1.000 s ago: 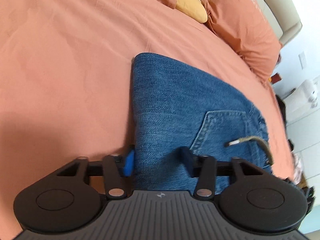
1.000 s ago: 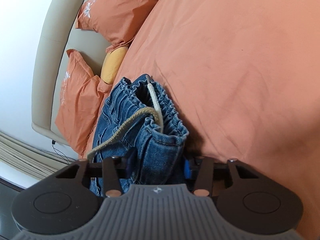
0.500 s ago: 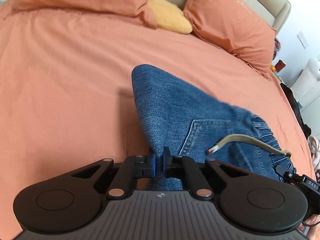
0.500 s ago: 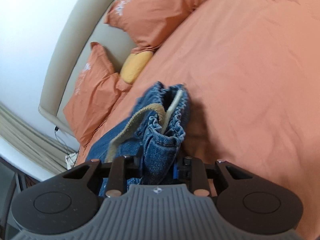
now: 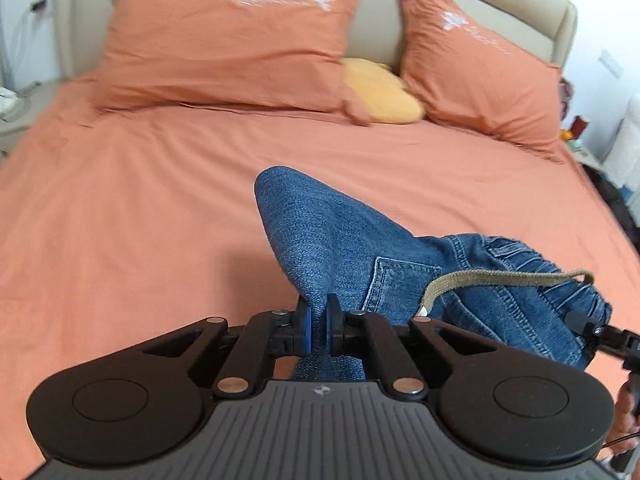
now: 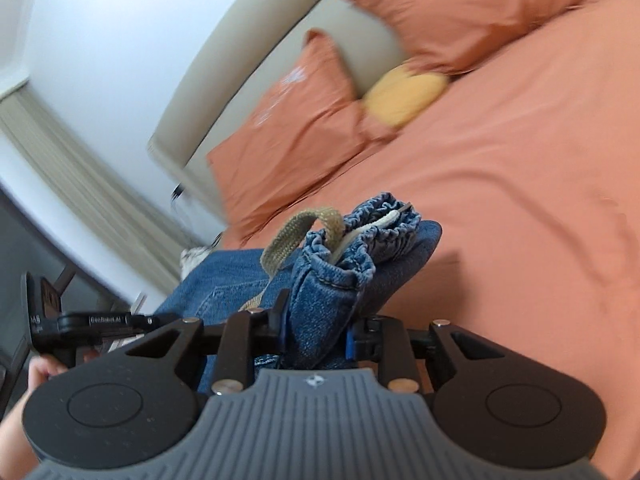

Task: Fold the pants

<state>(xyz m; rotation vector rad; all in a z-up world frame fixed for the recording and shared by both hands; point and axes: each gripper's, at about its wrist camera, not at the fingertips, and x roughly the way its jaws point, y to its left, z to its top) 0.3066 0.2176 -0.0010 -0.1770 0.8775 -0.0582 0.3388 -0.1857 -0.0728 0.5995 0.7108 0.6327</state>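
The folded blue denim pants [image 5: 332, 240] are lifted off the orange bed [image 5: 120, 208]. My left gripper [image 5: 318, 322] is shut on a folded edge of the denim. My right gripper [image 6: 316, 330] is shut on the bunched elastic waistband [image 6: 360, 240], with the tan drawstring [image 6: 296, 236] looping out over it. The drawstring also shows in the left wrist view [image 5: 500, 278], draped across the back pocket [image 5: 396, 284]. The right gripper's tip shows at the right edge of the left wrist view [image 5: 592, 328].
Two orange pillows [image 5: 228, 44] [image 5: 476, 68] and a yellow cushion [image 5: 380, 92] lie against the beige headboard [image 5: 380, 16]. A nightstand [image 5: 16, 108] stands at the far left. Clutter [image 5: 576, 128] sits by the bed's right side.
Both grippers closed on the pants, left on the folded edge and right on the waistband, and lifted them off the bed. The cameras tilted up toward the headboard.
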